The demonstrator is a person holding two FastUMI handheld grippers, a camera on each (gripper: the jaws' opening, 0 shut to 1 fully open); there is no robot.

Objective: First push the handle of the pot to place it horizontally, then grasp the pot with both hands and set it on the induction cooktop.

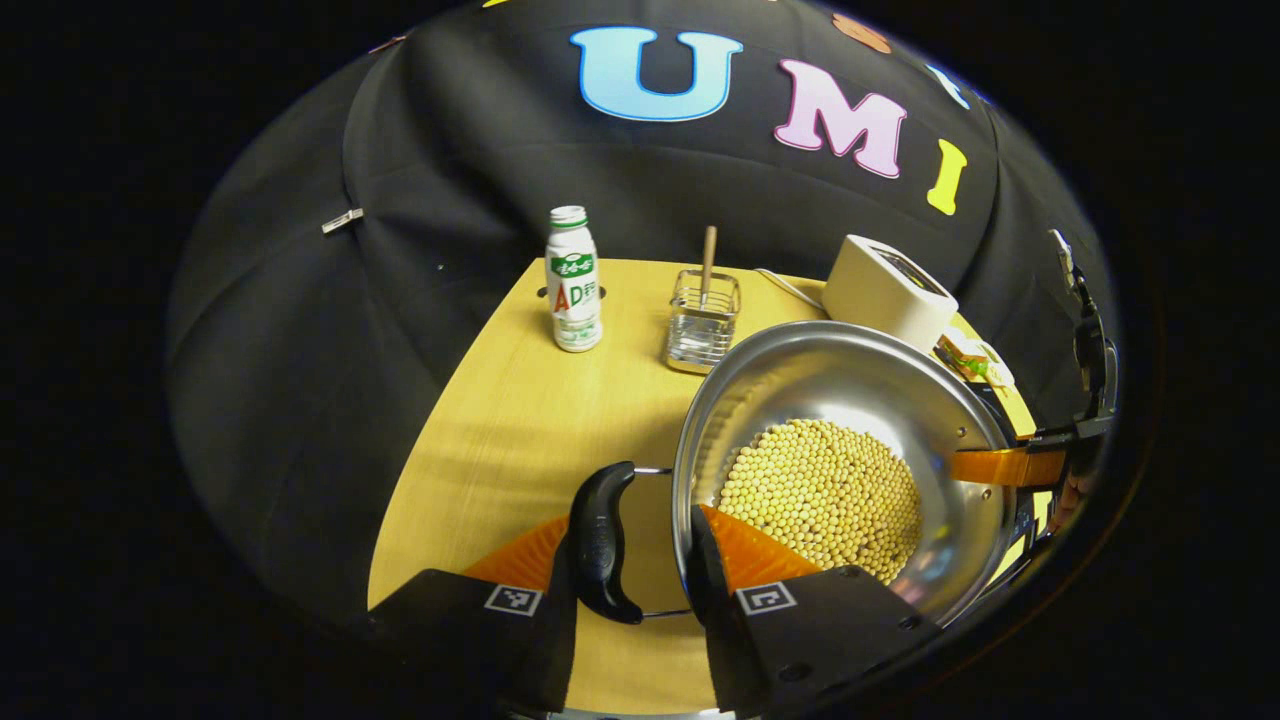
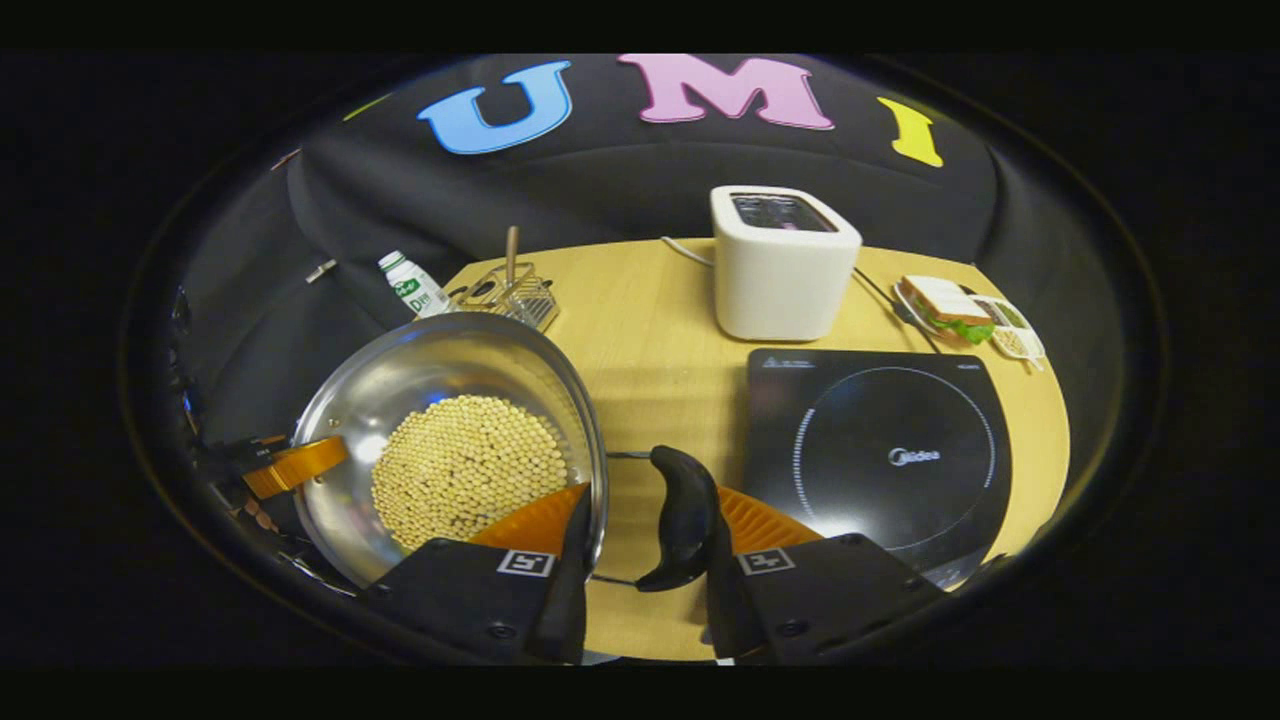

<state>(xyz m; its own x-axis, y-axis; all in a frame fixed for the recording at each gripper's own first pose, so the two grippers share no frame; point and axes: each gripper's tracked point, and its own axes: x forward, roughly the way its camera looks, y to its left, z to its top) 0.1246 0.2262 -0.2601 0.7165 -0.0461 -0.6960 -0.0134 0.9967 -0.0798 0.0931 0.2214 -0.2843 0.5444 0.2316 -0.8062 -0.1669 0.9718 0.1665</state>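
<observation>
I have each gripper, left [image 1: 640,570] and right [image 2: 640,560], clamped across a black handle [image 1: 603,540] and the rim of the pot [image 1: 850,390], beside the cooktop [image 2: 880,450].

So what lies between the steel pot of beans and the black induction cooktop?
The pot's black side handle and bare wooden table, in the right gripper view.

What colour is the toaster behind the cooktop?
White; the toaster shows best in the right gripper view.
</observation>
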